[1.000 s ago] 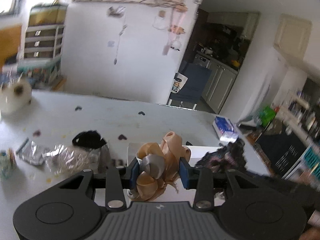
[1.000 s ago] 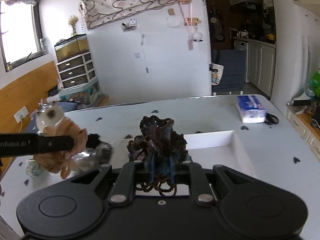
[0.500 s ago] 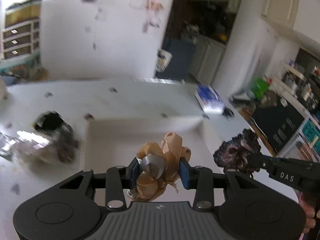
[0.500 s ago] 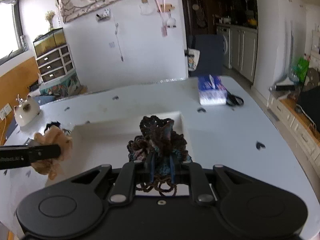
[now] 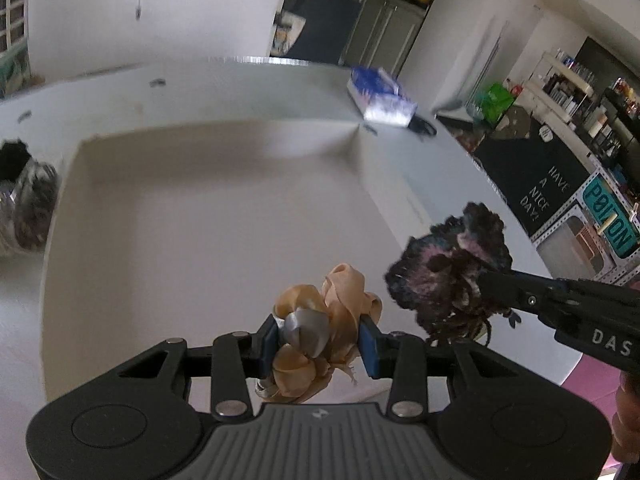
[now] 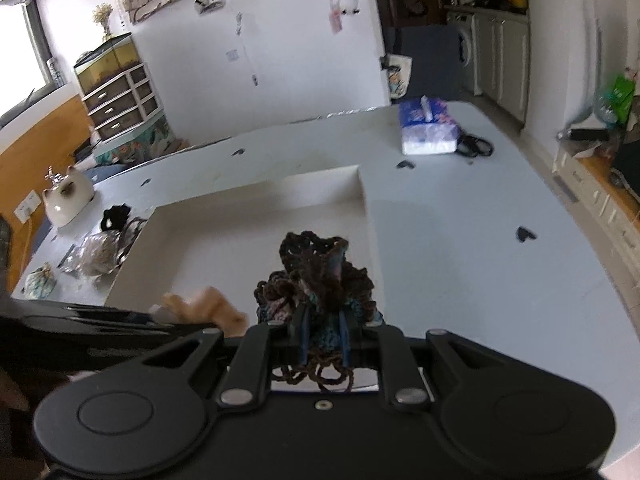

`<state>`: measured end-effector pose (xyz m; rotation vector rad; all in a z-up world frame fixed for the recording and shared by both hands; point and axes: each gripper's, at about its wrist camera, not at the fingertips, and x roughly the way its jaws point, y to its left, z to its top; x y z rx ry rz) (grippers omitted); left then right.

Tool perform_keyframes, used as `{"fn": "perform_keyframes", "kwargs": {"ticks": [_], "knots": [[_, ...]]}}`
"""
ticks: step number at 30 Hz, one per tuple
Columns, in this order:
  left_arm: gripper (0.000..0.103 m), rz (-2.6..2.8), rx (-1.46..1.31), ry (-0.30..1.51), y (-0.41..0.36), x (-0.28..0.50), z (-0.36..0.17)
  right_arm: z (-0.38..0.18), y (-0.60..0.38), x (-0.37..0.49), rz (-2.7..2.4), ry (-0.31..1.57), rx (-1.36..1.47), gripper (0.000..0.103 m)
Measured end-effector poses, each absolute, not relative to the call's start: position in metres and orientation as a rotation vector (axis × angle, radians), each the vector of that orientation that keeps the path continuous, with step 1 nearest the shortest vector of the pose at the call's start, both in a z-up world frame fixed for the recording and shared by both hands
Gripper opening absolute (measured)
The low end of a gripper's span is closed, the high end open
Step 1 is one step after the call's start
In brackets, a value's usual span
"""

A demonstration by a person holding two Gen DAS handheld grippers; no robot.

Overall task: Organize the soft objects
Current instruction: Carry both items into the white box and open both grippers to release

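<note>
My left gripper (image 5: 320, 344) is shut on a tan and silver ribbon scrunchie (image 5: 320, 320), hanging over the near part of a shallow white tray (image 5: 64, 184). My right gripper (image 6: 324, 340) is shut on a dark crocheted scrunchie (image 6: 316, 276) with blue and pink threads, above the tray's (image 6: 360, 184) near right part. In the left wrist view the dark scrunchie (image 5: 452, 264) and the right gripper's black arm come in from the right, close beside the ribbon one. In the right wrist view the ribbon scrunchie (image 6: 208, 308) shows blurred at lower left.
Left of the tray lie a black scrunchie (image 6: 114, 216), clear bags with more soft items (image 6: 100, 254) and a small patterned one (image 6: 40, 282). A cat-shaped white pot (image 6: 66, 198) stands behind them. A tissue pack (image 6: 428, 130) and scissors (image 6: 476, 146) lie at the table's far right.
Both grippers have come down and forward over the white tray, each keeping its scrunchie. The tray now fills the left wrist view, and the two scrunchies hang closer together.
</note>
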<state>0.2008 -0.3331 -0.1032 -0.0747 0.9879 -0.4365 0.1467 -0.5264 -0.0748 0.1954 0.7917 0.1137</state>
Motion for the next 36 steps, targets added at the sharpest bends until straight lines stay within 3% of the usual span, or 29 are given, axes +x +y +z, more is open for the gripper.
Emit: {"fn": "perform_keyframes", "kwargs": {"ticks": [16,18,23,31,36], "knots": [[0.043,-0.341,-0.065,1.094,-0.341,0.209,-0.133,-0.109,-0.518,0.179,0.115,0.988,0.158,0.017],[0.044,-0.324,-0.081,1.085,-0.339,0.209,-0.134,-0.108,-0.520,0.178,0.109,0.988,0.155,0.031],[0.050,-0.354,-0.104,1.085,-0.339,0.208,-0.135,-0.097,-0.522,0.169,0.126,0.953,0.156,0.044],[0.077,-0.410,-0.106,1.063,-0.340,0.200,-0.123,-0.077,-0.524,0.157,0.127,0.899,0.169,0.055],[0.085,-0.414,-0.094,1.038,-0.334,0.195,-0.112,-0.070,-0.524,0.152,0.123,0.865,0.151,0.063]]}}
